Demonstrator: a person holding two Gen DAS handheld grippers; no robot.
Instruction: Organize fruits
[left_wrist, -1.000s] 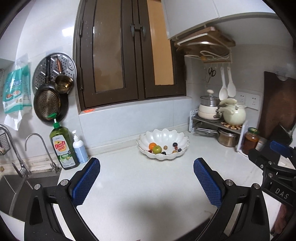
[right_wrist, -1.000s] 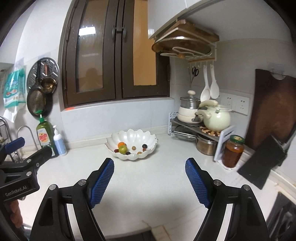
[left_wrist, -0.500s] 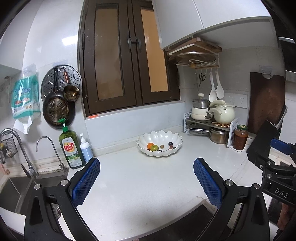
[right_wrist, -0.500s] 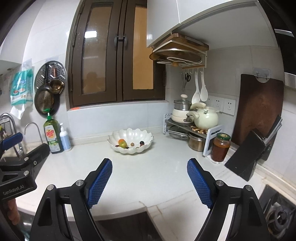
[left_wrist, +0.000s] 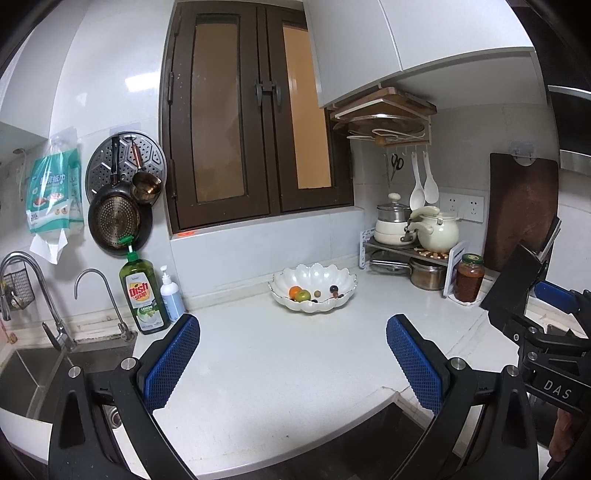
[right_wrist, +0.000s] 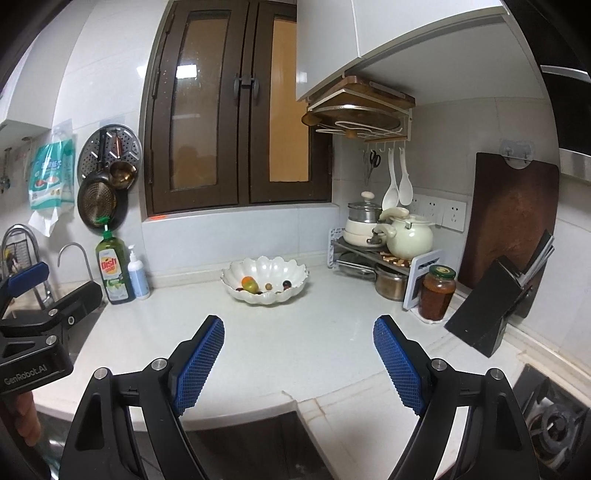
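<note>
A white scalloped bowl stands on the white counter near the back wall and holds an orange fruit, a green fruit and several small dark and brown fruits. It also shows in the right wrist view. My left gripper is open and empty, well short of the bowl, above the counter's front edge. My right gripper is open and empty, also far back from the bowl. The right gripper shows at the right of the left wrist view.
A sink with taps lies at the left, beside a dish soap bottle and a pump bottle. A pot rack, a jar, a knife block and a cutting board stand at the right. A stove burner is at the lower right.
Both grippers have drawn back and up from the bowl; the counter's front edge now shows below them. Both stay open.
</note>
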